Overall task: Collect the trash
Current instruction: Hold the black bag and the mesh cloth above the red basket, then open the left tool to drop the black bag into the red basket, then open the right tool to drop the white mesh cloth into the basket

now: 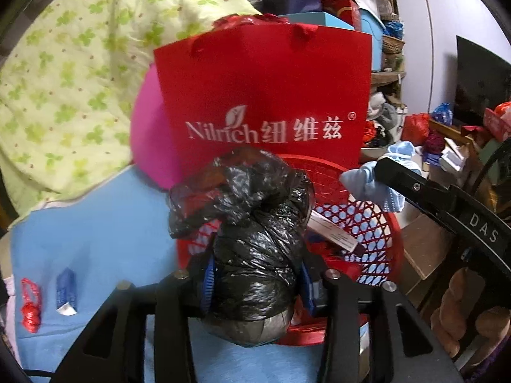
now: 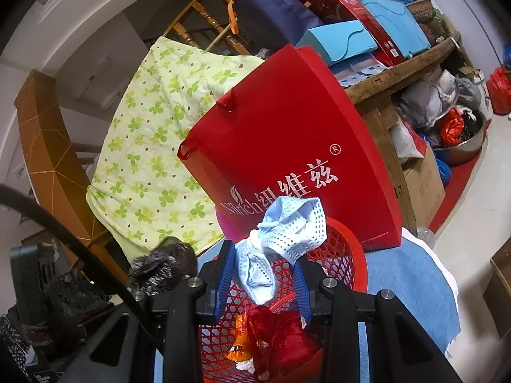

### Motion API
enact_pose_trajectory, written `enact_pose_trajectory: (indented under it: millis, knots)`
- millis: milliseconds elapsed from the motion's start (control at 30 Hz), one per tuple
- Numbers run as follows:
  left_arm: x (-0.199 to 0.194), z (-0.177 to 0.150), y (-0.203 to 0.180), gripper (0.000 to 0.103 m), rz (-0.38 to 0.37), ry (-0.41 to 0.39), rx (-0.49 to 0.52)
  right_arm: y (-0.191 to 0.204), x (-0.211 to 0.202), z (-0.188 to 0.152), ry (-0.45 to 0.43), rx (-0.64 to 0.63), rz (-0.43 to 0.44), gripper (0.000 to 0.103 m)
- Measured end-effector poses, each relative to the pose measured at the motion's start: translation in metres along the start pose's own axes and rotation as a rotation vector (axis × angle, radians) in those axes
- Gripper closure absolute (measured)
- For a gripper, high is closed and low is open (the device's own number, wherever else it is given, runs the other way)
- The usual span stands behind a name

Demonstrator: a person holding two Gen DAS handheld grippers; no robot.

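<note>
My left gripper: crumpled black bag between blue pads, glossy, long axis up and away toward basket; pads look slack on it, grip hard to tell. My right gripper clenched on pale blue perforated cloth, bunched, drooping over basket. Red mesh basket on blue mat holds red plastic and orange scrap. Behind basket: red paper bag, upright, leaning.

Left gripper: black frame, blue ribbed pads, silver screw heads.
Right gripper: same black build, blue pads, "DAS" lettering, black cable alongside.
</note>
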State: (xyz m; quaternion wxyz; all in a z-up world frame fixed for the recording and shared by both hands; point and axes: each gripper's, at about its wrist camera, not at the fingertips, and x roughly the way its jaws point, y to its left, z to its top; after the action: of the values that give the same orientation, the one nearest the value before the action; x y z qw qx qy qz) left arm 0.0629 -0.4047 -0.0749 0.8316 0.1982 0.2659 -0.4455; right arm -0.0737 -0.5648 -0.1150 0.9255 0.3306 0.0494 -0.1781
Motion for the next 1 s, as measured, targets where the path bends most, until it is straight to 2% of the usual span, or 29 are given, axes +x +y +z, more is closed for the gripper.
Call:
enact_pose_trajectory:
  millis: [67, 100, 333, 567, 700, 733, 767, 800, 1000]
  knots:
    - [0.002, -0.002, 0.002, 0.032, 0.001, -0.004, 0.004, 0.000, -0.001, -0.001, 0.000, 0.007, -0.003, 0.065]
    - [0.002, -0.003, 0.003, 0.031, 0.013, -0.012, 0.009, 0.001, -0.002, -0.002, 0.002, 0.010, -0.003, 0.065]
    - [-0.004, -0.015, 0.022, 0.030, 0.055, -0.005, -0.018, 0.008, 0.004, -0.005, 0.032, -0.004, 0.003, 0.065]
    - [-0.017, -0.050, 0.051, 0.028, 0.118, 0.018, -0.059, 0.026, 0.014, -0.012, 0.066, -0.060, 0.018, 0.065]
    - [-0.023, -0.070, 0.069, 0.028, 0.148, 0.046, -0.111, 0.041, 0.019, -0.019, 0.070, -0.130, -0.022, 0.065]
    - [-0.024, -0.073, 0.072, 0.028, 0.155, 0.052, -0.123, 0.044, 0.020, -0.020, 0.068, -0.144, -0.041, 0.059]
    - [-0.025, -0.078, 0.077, 0.028, 0.163, 0.060, -0.139, 0.046, 0.021, -0.021, 0.063, -0.152, -0.064, 0.047]
    - [-0.026, -0.082, 0.082, 0.028, 0.169, 0.064, -0.154, 0.047, 0.020, -0.022, 0.051, -0.154, -0.076, 0.030]
    - [-0.035, -0.099, 0.102, 0.028, 0.202, 0.074, -0.210, 0.054, 0.014, -0.023, -0.014, -0.176, -0.100, 0.028]
